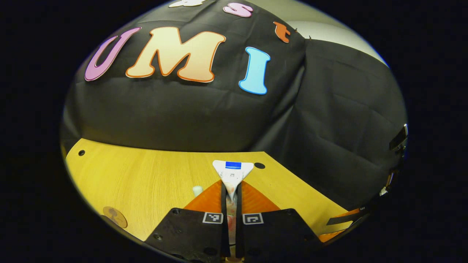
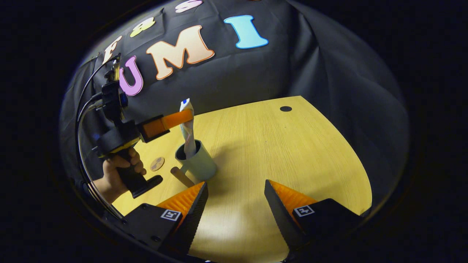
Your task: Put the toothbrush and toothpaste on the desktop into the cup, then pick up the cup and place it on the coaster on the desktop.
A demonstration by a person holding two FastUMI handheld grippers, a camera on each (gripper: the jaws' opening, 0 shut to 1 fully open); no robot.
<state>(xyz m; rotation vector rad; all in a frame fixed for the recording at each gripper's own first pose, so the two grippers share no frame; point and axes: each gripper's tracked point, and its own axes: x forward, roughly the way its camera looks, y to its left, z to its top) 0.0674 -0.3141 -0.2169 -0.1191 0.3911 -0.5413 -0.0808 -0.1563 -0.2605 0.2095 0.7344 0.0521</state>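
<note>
While the left gripper point(image 2: 182, 117) is clamped on the toothpaste point(image 2: 188, 128), both orange fingers pressing its flat sides, the tube stands nearly upright with its lower end inside the cup point(image 2: 197, 160). The toothpaste is a white tube with reddish print low down and a small blue patch at its crimped top, which fans out wide above the fingertips in the left gripper view point(image 1: 233, 171). The cup is pale grey-green with a dark inside and a wooden handle point(image 2: 181, 176) pointing toward the camera. A small round coaster point(image 2: 157, 163) lies flat on the table just beside the cup, apart from it, near the hand point(image 2: 119, 171) that holds the left gripper's black grip. The right gripper point(image 2: 236, 195) hangs spread wide over bare table, holding nothing. The table point(image 2: 292, 153) is light yellow wood with fine grain and a dark round hole near its far edge. Creased black cloth walls the booth behind and beside it.
</note>
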